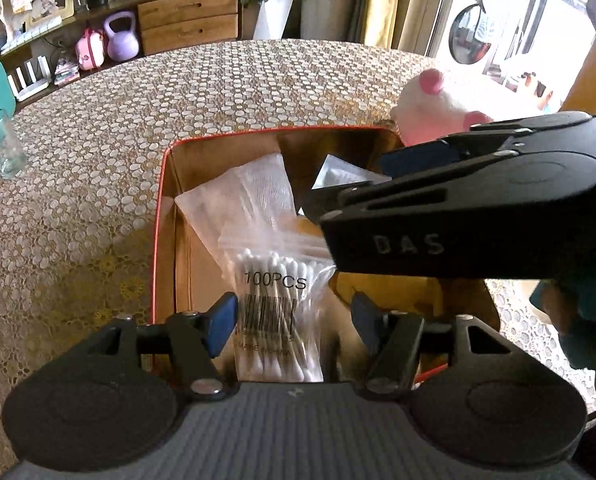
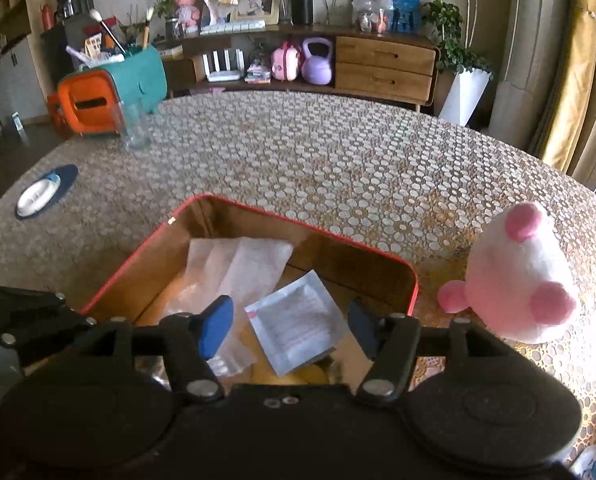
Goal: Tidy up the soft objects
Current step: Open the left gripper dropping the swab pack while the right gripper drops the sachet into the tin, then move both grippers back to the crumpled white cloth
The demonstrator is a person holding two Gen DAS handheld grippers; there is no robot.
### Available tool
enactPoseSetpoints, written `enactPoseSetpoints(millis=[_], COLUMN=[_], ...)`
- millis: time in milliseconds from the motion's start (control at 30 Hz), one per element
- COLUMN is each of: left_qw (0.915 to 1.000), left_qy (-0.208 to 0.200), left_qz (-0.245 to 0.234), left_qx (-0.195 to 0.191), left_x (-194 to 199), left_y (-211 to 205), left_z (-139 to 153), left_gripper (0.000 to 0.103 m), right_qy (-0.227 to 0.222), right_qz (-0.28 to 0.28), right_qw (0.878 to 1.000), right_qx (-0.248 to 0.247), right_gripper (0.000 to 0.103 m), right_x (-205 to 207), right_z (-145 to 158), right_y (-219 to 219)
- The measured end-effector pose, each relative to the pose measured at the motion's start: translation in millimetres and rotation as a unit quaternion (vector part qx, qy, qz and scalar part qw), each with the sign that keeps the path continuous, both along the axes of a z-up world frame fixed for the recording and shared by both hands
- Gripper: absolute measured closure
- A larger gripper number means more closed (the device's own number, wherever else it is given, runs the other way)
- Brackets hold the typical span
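A red-rimmed box (image 1: 160, 184) (image 2: 138, 256) stands on the table. Inside lie a clear bag of cotton swabs (image 1: 276, 308), a white gauze-like pack (image 1: 250, 184) (image 2: 242, 260) and a silver sachet (image 2: 294, 324) (image 1: 338, 174). My left gripper (image 1: 294, 322) is open over the box, the swab bag between its blue pads without touching them. My right gripper (image 2: 290, 324) is open above the sachet; its black body shows in the left wrist view (image 1: 458, 208). A white and pink plush toy (image 2: 526, 276) (image 1: 434, 108) sits on the table just right of the box.
The round table has a lace-pattern cloth (image 2: 298, 152). An empty glass (image 2: 134, 124) (image 1: 4, 148), an orange and teal organiser (image 2: 110, 88) and a small white dish on a blue mat (image 2: 42, 194) stand at the far left. A wooden sideboard (image 2: 382, 66) is behind.
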State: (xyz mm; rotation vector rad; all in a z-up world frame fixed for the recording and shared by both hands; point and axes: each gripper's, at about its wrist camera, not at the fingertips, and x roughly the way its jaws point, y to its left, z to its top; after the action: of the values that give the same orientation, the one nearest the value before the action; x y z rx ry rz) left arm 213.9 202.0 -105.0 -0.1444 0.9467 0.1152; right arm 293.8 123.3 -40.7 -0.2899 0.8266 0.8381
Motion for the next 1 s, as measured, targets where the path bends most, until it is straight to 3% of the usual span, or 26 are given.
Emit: enactPoseSetpoints(millis=[433,733,833,1000], left_qw=[0.9985,0.9963,0.9951,0.993], left_qy=[-0.047,-0.076,-0.087,-0.1], left_qz=[-0.007,-0.025,-0.035,-0.055], left_qx=[0.029,0.031,0.032,0.03], left_x=[-26,-39,-42,-44], left_y=[-19,-47,-60,-86], left_z=[40,65,72,84], left_gripper=[0.04,0.039,0.03,0.029], right_qy=[0.001,-0.015,-0.022,-0.038], right_qz=[-0.017,-0.053,-0.064,-0.091], right_qw=[0.998,0.993,0.99,0.985], right_qx=[0.065,0.109,0.122,0.142], right_gripper=[0.032,0.026,0.024,0.02], right_x=[-22,-43,-50,-61], right_z=[48,83,91,103], right_y=[-44,-103,-125,-168])
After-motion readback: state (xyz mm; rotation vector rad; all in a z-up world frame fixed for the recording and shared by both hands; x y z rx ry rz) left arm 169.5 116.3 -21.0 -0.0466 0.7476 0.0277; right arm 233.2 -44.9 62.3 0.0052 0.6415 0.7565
